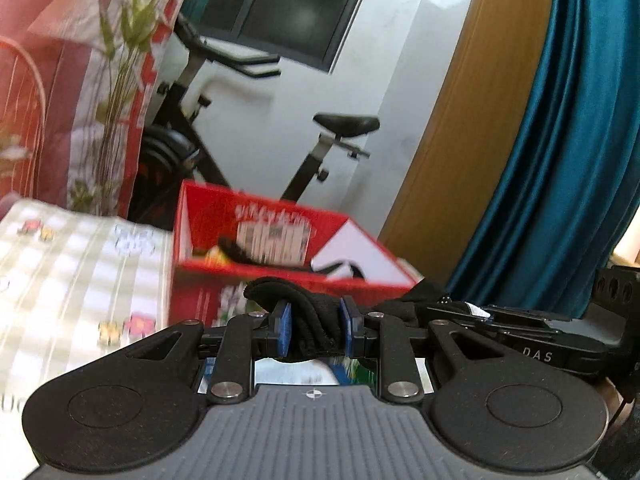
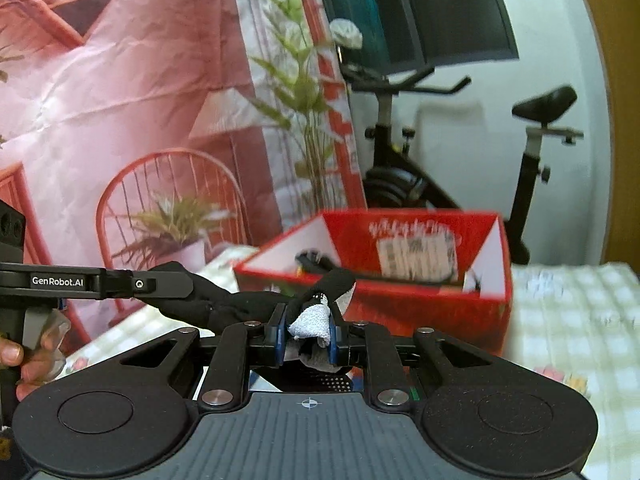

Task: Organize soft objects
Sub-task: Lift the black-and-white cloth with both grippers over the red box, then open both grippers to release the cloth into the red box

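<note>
We hold our left black two-finger gripper (image 1: 316, 330) clamped on dark fabric. Our right black gripper (image 2: 309, 332) pinches grey-white cloth, both pointing slightly downward, side by side.

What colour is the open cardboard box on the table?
Red outside, white inside walls; the right wrist view shows it best.
</note>
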Motion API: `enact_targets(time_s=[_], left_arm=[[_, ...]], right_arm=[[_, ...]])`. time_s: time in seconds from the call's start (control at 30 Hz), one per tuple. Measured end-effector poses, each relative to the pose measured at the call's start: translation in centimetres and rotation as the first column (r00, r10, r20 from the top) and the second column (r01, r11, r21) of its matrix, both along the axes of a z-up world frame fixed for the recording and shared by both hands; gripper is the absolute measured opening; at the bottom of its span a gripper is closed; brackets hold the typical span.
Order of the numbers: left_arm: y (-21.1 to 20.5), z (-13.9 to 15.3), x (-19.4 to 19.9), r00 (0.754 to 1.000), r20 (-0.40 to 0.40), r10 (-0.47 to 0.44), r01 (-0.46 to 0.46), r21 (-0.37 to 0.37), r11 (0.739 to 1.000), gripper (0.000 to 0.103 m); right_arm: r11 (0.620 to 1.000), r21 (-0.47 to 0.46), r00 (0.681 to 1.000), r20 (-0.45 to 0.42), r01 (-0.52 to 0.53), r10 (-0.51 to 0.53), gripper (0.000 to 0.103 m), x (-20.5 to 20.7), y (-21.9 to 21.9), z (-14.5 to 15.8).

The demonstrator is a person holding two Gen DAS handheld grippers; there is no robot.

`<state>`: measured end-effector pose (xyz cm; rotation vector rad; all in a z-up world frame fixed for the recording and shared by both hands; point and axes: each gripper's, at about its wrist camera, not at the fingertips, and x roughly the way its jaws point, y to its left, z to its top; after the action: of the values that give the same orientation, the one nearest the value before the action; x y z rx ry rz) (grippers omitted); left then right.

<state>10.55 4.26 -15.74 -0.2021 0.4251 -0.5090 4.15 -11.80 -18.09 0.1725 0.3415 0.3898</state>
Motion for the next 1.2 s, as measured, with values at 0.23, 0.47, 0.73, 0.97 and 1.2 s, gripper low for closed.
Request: enact_targets(time_s=[0.23,0.47,0.73,0.97,1.2], left_arm=[[-0.9,2.0,2.8,0.999,0.049,0.004,-0.004,-0.01,1.0,0.026],[-2.5,2.8,8.3,0.998,0.054,0.027,-0.028,0.025,0.999,0.026],[-4.4,0.7,14.4,0.997,-0.048,0.063,-0.057,0.116,0.992,0.027],[-4.5,-2.0,16.1,0.988,-0.144,0.051,-0.023,0.188,0.982,0.028],[-3.0,-1.1,16.0,0.988,-0.118,0.096,-0.077,0.159,0.984,0.077]], right_arm=[[0.997,-0.07,0.997,0.079,0.016,-0.01,0.017,2.8,-0.5,3.1],[0.987,-0.137,0.994,0.091,0.078,-0.066,0.017,9.1,-1.1,4.2],[0.963,-0.23,0.989,-0.014,0.143,-0.15,0.017,17.2,-0.5,1.2],[0.962,-0.246,0.976,-0.145,0.121,-0.16,0.019,19.4,0.0,-2.7],[0.939,-0.272,0.958,-0.131,0.212,-0.254,0.045,18.9,-0.5,-3.2]])
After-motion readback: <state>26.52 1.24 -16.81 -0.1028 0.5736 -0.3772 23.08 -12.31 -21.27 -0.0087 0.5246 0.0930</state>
